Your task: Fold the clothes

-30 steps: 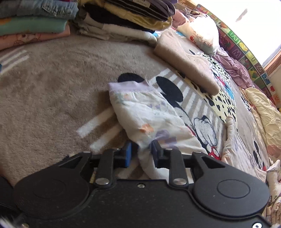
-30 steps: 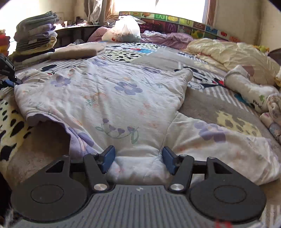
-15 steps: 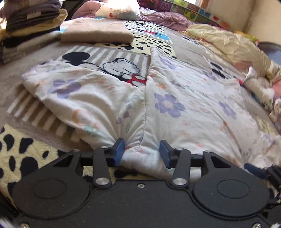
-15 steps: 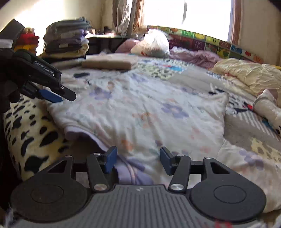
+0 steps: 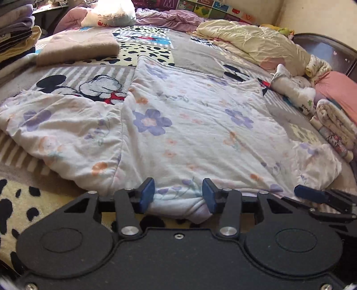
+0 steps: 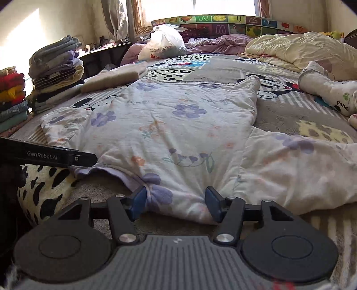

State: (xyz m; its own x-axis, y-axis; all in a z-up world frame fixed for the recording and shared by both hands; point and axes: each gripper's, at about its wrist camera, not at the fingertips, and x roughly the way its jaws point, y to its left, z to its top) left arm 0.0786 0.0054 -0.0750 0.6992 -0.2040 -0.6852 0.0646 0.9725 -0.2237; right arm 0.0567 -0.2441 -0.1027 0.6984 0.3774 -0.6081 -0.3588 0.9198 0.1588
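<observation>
Swung round from the sleeve it pinched 1 second ago, the left hand-held gripper now sits at the near collar edge of the floral top, fingers spread wide with bunched fabric lying between them, nothing clamped. Beside it, the right hand-held gripper has edged forward to the same near edge, equally wide, cloth between its blue pads but not squeezed. That leaves the garment spread flat on the bed, both sleeves out, ready to be folded rather than folded.

Only the left wrist view shows the rolled and folded pieces at the bed's right edge and a pink item. Only the right wrist view shows both tall stacks of folded clothes at the left and the window. Each view catches the other gripper's tip at its margin.
</observation>
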